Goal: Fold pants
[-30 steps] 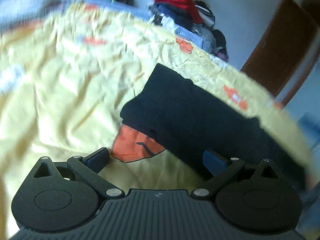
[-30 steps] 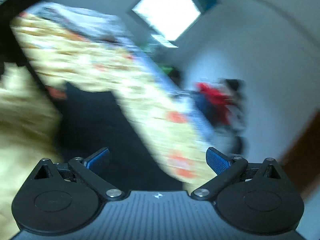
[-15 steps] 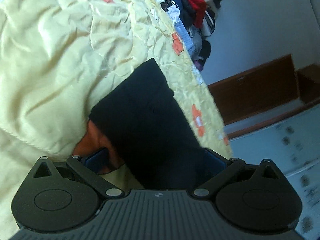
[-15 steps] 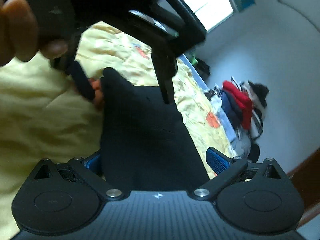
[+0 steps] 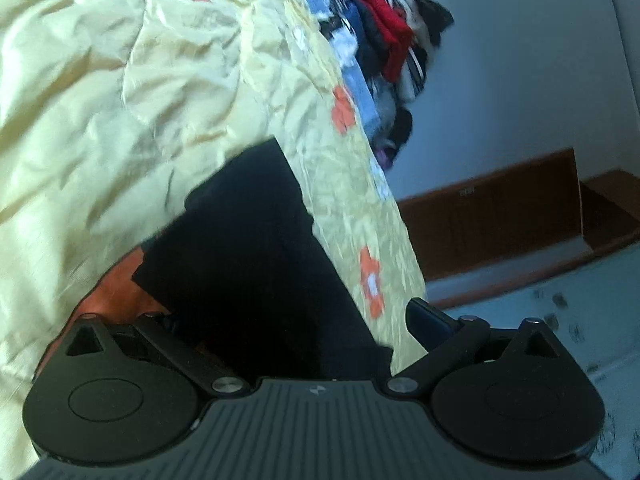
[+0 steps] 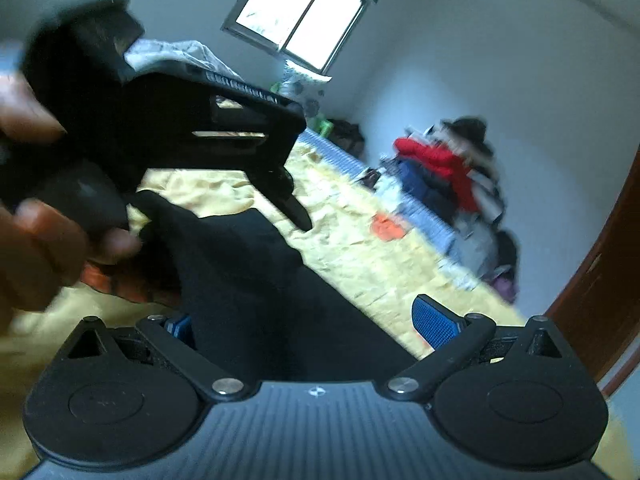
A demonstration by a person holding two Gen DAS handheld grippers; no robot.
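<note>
While both tools gape wide, left tool (image 5: pixel 296 320) and right tool (image 6: pixel 300 320) straddle the black pants (image 5: pixel 248 248).

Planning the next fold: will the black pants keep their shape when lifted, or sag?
Likely sag: the black pants lie flat and limp on the wrinkled yellow bedspread. Probably light. They may drag rather than slide.

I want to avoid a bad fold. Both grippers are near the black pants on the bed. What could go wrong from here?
1. The left gripper and right gripper both have open jaws around the black pants, so closing may pinch the yellow bedsheet too.
2. The pants lie near the bed edge and might slide off.
3. The grippers are close and could collide.
</note>
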